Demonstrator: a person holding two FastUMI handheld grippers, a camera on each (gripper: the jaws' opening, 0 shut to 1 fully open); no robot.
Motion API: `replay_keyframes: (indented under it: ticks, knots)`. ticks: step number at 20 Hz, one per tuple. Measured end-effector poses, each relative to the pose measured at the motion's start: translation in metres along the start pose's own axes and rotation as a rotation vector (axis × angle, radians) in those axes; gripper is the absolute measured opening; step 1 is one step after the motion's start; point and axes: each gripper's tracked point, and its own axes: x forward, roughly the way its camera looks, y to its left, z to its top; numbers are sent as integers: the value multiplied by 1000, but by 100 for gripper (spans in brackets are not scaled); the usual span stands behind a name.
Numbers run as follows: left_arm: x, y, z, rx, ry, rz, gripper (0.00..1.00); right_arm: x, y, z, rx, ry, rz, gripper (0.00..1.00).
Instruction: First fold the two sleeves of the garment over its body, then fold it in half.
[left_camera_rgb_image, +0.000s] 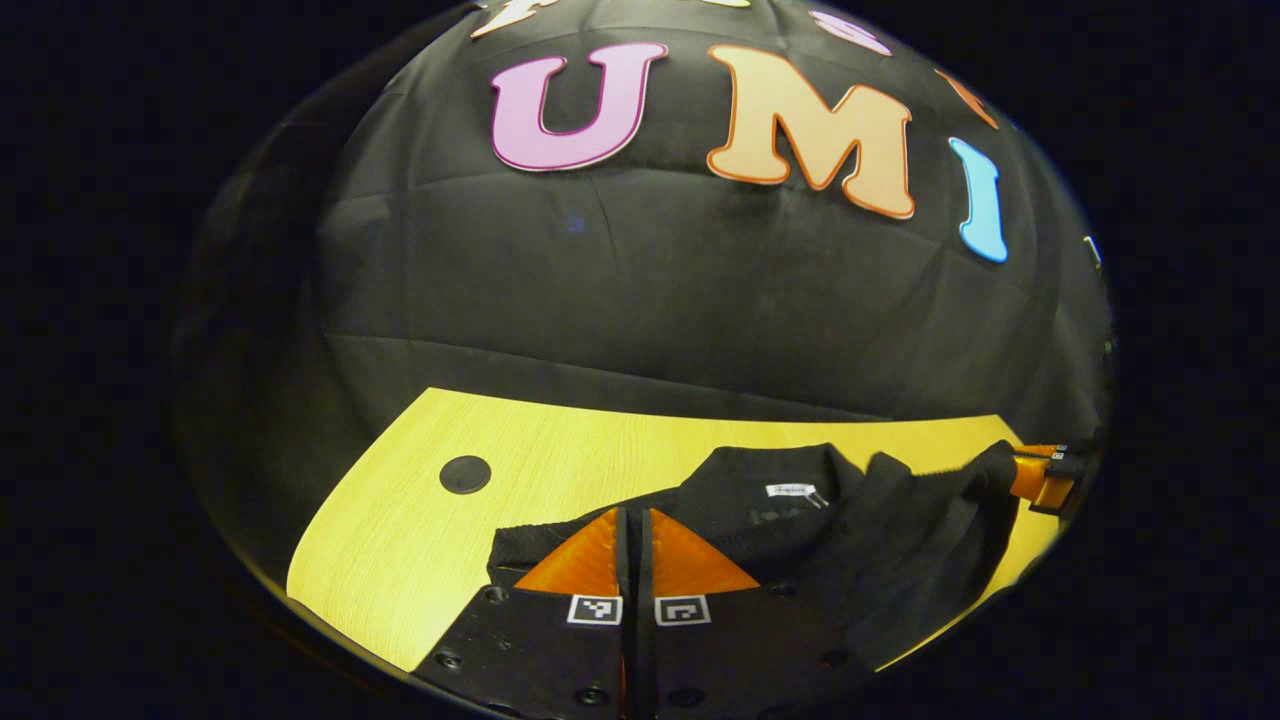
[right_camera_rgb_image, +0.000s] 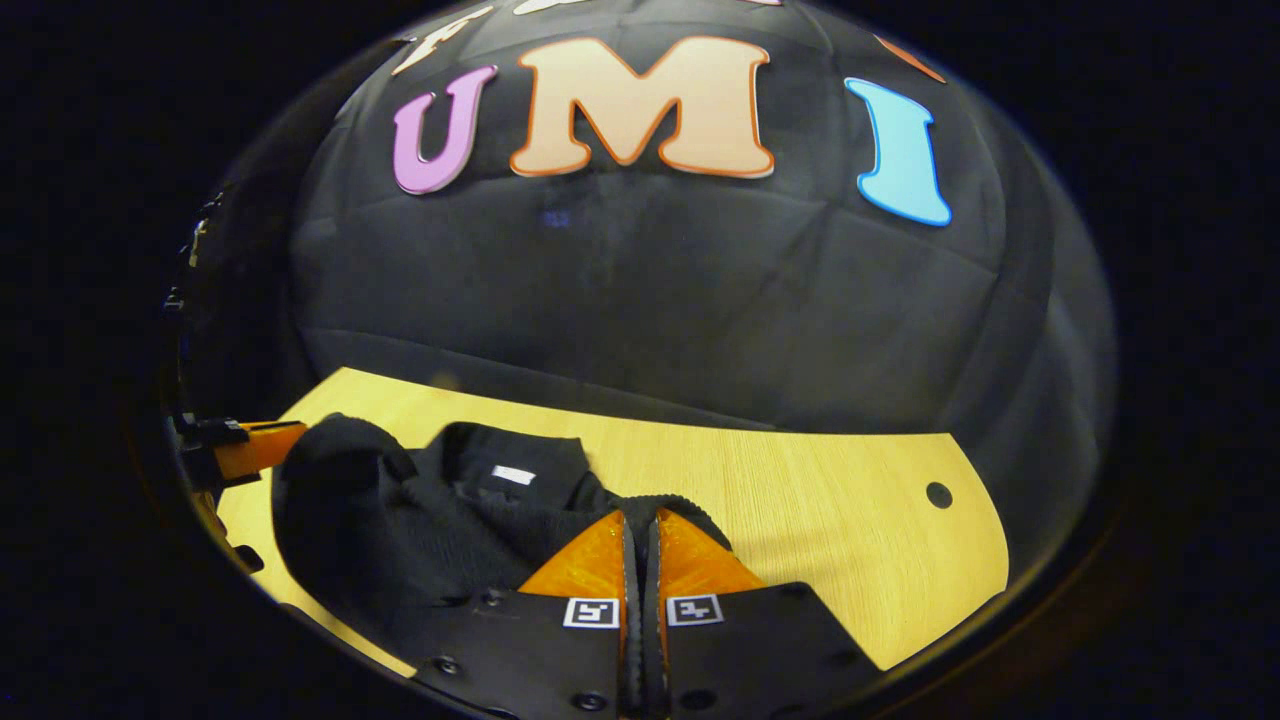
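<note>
The booth's black cloth wall (left_camera_rgb_image: 640, 290) takes up most of both views, hanging behind a yellow wood-grain table (left_camera_rgb_image: 400, 540) with a rounded corner. On that table lies the black garment (left_camera_rgb_image: 880, 550), a dark knit top; in the left gripper view it spreads from just ahead of the fingers toward the right edge, and in the right gripper view it lies bunched from the left edge across to the fingers. Its neck opening faces the wall, with a small white label (left_camera_rgb_image: 790, 490) sewn inside the collar. One black fold (left_camera_rgb_image: 985, 475) of the garment is raised off the table at the far right of the left gripper view, meeting the other gripper there; the same raised fold appears as a rounded hump at the left of the right gripper view, next to the other gripper at that edge. The left gripper (left_camera_rgb_image: 634, 520) sits low over the near edge of the garment with its two fingers drawn nearly together, only a thin slit between them, and dark cloth lies at the tips; whether cloth is pinched there I cannot tell. The right gripper (right_camera_rgb_image: 640, 522) is likewise almost closed, tips against a ribbed black hem, grip unclear. A small round black hole (left_camera_rgb_image: 465, 474) marks the tabletop left of the garment.
</note>
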Motion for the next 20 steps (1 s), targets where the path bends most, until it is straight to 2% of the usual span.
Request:
replay_keyframes:
  ticks: [5,6,7,8,10,11,14,15,17,20]
  knots:
    - [30,-3,-8,76,19,-13,0,37,-2,-13,17,51,-12,1]
    - [35,-2,-8,85,18,-11,0,40,-1,-15,12,59,-7,3]
    - [34,-2,-5,96,9,-4,1,44,-2,-18,3,61,-8,7]
    - [36,1,-1,114,-9,16,6,48,-2,-18,-8,61,-4,5]
    - [41,6,8,159,-24,40,13,53,-11,-17,-29,51,-44,45]
    - [41,9,9,176,-24,48,26,50,-14,-14,-25,45,-56,65]
    - [34,5,15,159,-40,35,66,39,-16,0,-12,4,-60,71]
    - [31,5,17,144,-45,38,75,35,-15,5,-14,-14,-54,87]
    - [21,2,18,113,-48,40,100,25,-12,18,-32,-54,-52,99]
    - [4,2,29,85,-65,50,97,1,-5,35,-45,-112,-25,99]
